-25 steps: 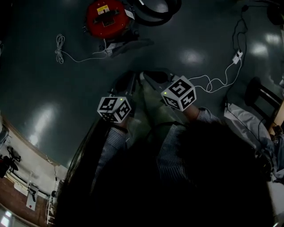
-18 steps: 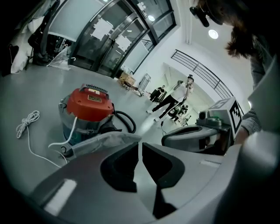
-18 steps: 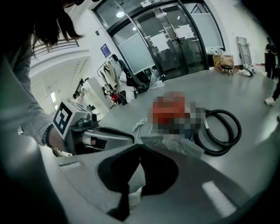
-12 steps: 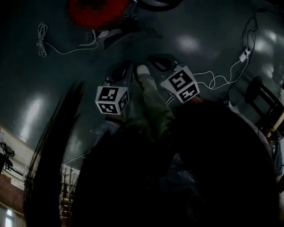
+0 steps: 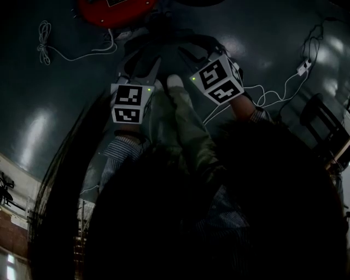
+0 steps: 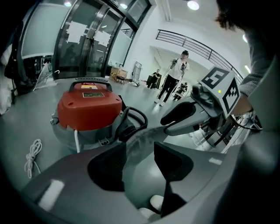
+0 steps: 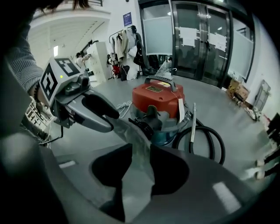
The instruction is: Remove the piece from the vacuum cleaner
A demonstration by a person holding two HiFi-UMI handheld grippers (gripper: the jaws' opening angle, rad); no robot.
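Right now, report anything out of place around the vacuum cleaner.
Nothing looks spilled or broken. The vacuum cleaner stands upright, its black hose looped on the floor beside it. A white cord trails loose from it across the floor, bundled at its end: possibly a trip hazard.

A glossy grey floor [image 5: 54,93] mirrors the ceiling lights [image 6: 193,5]. At the far side stand dark-framed glass doors [image 7: 197,39], with a clothes rack [image 7: 124,46] to their left. White walls [image 6: 144,50] rise to a railed balcony [image 6: 197,43].
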